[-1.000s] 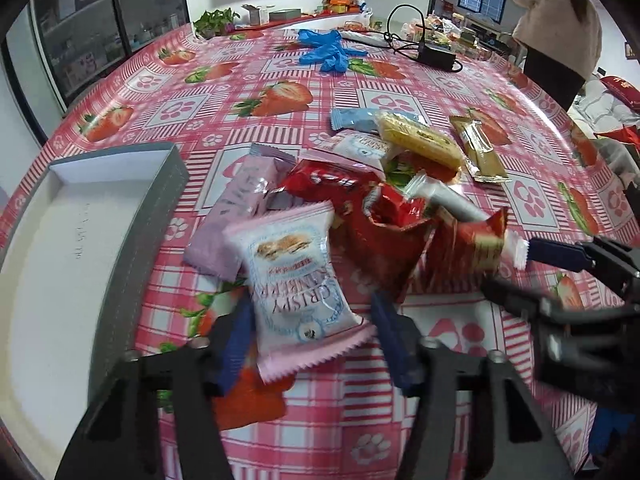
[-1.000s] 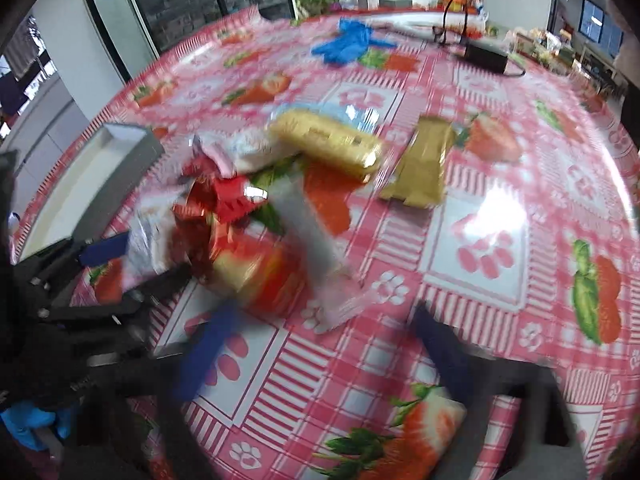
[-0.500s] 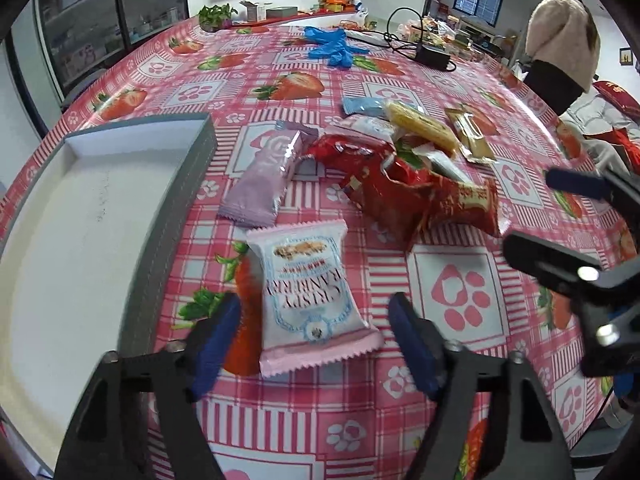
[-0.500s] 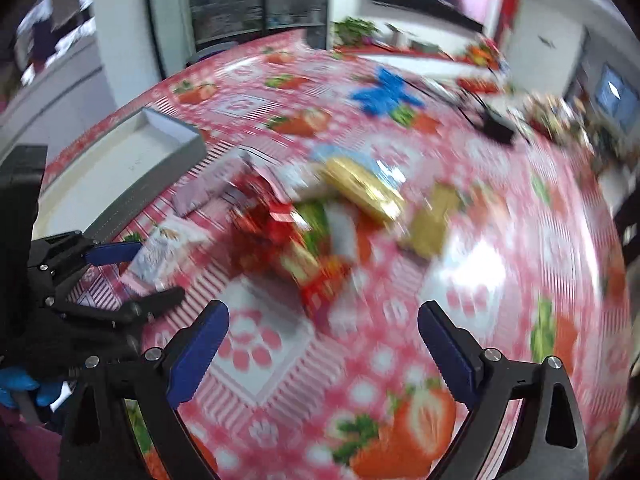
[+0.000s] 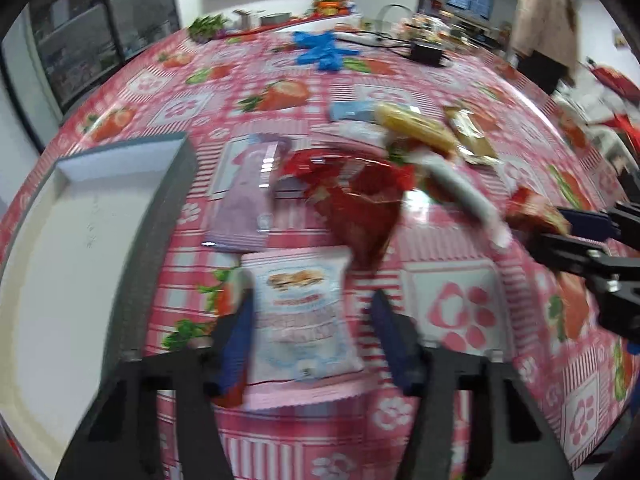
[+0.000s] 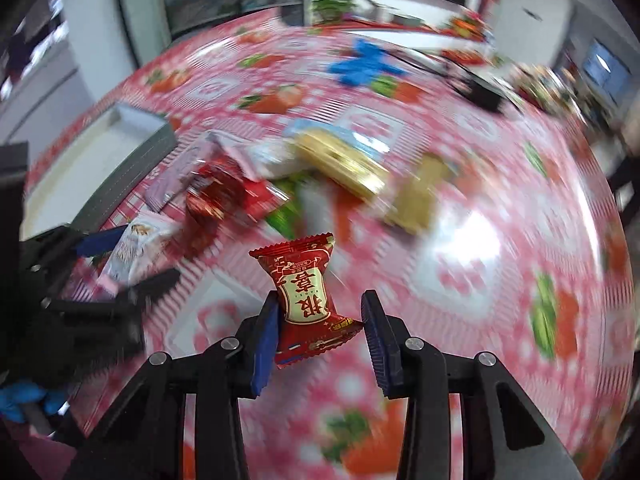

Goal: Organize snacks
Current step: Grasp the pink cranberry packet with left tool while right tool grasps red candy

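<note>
My right gripper (image 6: 320, 324) is closing and holds a red snack packet (image 6: 308, 292) with gold lettering, pinched at its waist and lifted off the table. In the left wrist view that gripper (image 5: 576, 232) is at the right edge with the red packet (image 5: 536, 212). My left gripper (image 5: 310, 340) is closing around a white, blue and pink wafer packet (image 5: 304, 320) lying on the cloth. Its left pad is at the packet's edge, and a strip of cloth shows beside the right pad. A grey tray (image 5: 160, 220) with a white floor stands to the left.
Beyond the wafer packet lies a pile: a purple packet (image 5: 248, 196), a red foil bag (image 5: 360, 208), a yellow packet (image 5: 416, 128), a gold bar (image 5: 468, 136). Blue gloves (image 5: 320, 52) and a black adapter (image 5: 428, 54) lie at the far side. A person (image 5: 544, 28) stands at the back right.
The right gripper, wide and empty half a second ago, has closed on the red packet and lifted it. The left jaws widened, then narrowed around the wafer packet.
</note>
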Demonstrator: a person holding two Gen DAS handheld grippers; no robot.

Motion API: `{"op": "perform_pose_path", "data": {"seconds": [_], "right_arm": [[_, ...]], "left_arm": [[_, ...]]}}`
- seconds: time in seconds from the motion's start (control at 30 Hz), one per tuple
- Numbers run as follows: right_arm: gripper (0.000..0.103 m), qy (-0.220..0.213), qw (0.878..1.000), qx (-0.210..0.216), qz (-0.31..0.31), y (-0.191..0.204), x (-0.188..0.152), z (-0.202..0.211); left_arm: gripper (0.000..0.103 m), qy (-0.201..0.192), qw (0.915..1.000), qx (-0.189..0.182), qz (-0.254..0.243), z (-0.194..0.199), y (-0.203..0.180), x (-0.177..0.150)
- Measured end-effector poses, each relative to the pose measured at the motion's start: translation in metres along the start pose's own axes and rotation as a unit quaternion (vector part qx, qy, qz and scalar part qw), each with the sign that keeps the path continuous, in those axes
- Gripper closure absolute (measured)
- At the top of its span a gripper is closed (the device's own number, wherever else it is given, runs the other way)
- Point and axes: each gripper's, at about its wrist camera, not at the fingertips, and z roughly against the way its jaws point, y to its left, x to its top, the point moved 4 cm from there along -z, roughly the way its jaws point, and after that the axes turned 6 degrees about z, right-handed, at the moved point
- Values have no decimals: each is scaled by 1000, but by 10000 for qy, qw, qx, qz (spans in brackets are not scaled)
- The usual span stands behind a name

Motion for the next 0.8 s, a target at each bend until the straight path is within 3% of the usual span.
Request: {"op": "perform_pose_path", "data": {"seconds": [0.13, 0.17, 0.2, 0.23, 0.27, 0.33, 0.5, 0.6, 0.8], "right_arm": [[61, 292, 9958, -331, -800, -39, -56, 20], [60, 350, 9943, -362, -944, -45, -68, 23], [58, 379, 9931, -310, -1070, -49, -80, 25], [50, 418, 9921, -262, -1154, -51, -89, 26], [26, 464, 9911, -256, -1219, -52, -97, 27], [6, 430, 9903, -396, -1258, -55, -106, 29], [6, 283, 9913, -487, -1190, -63, -101, 25], [6, 213, 9928, -415, -1099, -61, -89, 17], [5, 345, 9947, -486, -835, -51, -85, -3]], "left_arm": [[55, 28, 9991, -160, -402, 12, -24, -19], [49, -9, 9991, -113, -410, 14, -25, -22], [27, -7, 9994, -45, -354, 15, -23, -25], [15, -7, 9996, -14, -299, 16, -21, -26], [15, -26, 9997, -9, -247, 16, -18, -25], [15, 47, 9998, 29, -188, 15, -13, -23], [15, 247, 9993, 119, -270, 6, -17, -17], [12, 141, 9994, 115, -299, 5, -22, -18], [9, 257, 9997, 42, -39, 0, -22, -16]]}}
